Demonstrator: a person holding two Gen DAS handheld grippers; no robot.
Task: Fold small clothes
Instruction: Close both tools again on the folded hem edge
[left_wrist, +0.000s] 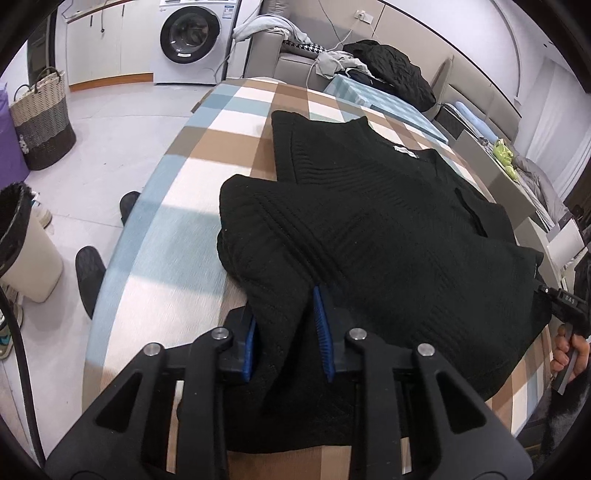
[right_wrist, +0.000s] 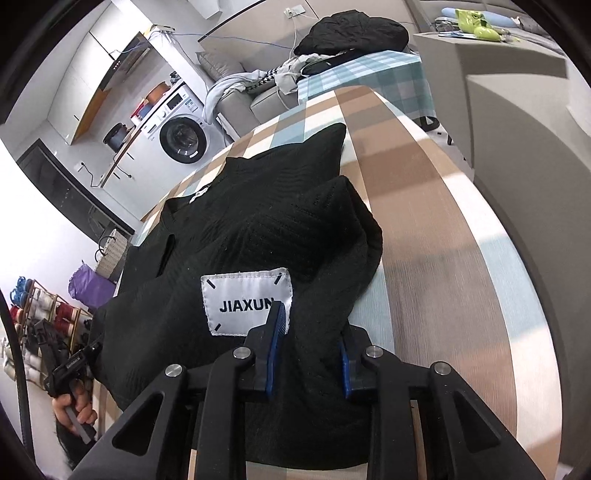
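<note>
A black knitted sweater (left_wrist: 388, 236) lies on the checked tablecloth (left_wrist: 177, 221), with its sleeves folded in over the body. My left gripper (left_wrist: 288, 332) is shut on a fold of the sweater's near hem, with fabric bunched between the blue pads (left_wrist: 322, 325). In the right wrist view the same sweater (right_wrist: 266, 229) shows a white JIAXUN label (right_wrist: 243, 299). My right gripper (right_wrist: 306, 350) is shut on the hem beside that label. The right gripper also shows in the left wrist view (left_wrist: 565, 306) at the sweater's right edge.
A washing machine (left_wrist: 192, 37) and a woven basket (left_wrist: 40, 118) stand on the floor to the left. A bin (left_wrist: 26, 247) stands near the table's edge. A sofa with piled clothes (left_wrist: 391, 70) is behind the table. A shoe rack (right_wrist: 44, 314) stands at left.
</note>
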